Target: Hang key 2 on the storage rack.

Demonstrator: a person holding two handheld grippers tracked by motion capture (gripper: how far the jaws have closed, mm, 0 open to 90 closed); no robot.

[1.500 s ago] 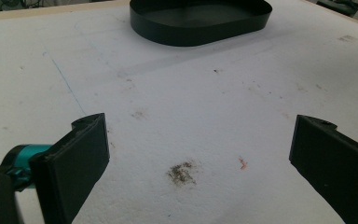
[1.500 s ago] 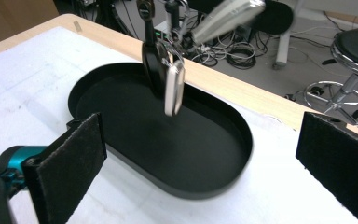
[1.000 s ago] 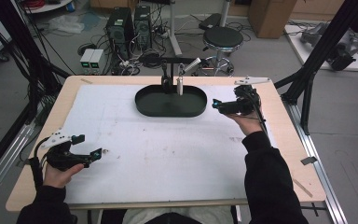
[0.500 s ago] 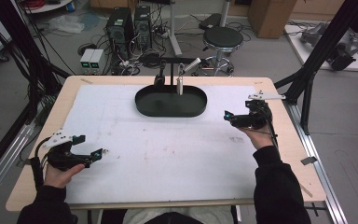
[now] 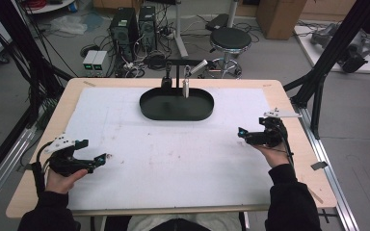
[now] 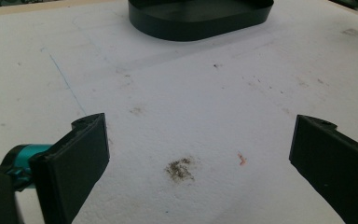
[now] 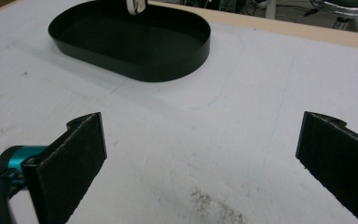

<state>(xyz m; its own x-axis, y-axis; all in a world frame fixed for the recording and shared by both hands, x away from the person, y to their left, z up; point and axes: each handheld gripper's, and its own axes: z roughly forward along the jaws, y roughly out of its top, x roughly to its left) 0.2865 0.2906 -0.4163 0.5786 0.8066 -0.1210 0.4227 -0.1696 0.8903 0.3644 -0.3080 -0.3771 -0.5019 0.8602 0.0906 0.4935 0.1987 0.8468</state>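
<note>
The left tool [image 5: 84,161] sits low over the near left part of the table [image 5: 289,103], and the right tool [image 5: 255,137] sits over the right side; both have their jaws wide apart with nothing between them.

The black oval tray [image 5: 177,104] lies ahead of both tools, well apart from each, at the far middle of the white sheet [image 5: 173,154]. From the left tool it is ahead and to the right; from the right tool it is ahead and to the left.

The high view shows 2 hands holding the tools and a small stand [image 5: 177,72] behind the tray. The left gripper view shows a dark smudge [image 6: 180,168] and a small red mark [image 6: 241,159] on the sheet between its jaws, with the tray [image 6: 200,16] at the top edge. The right gripper view shows the tray's [image 7: 135,44] open inside and a grey smear [image 7: 212,203] between its jaws.
</note>
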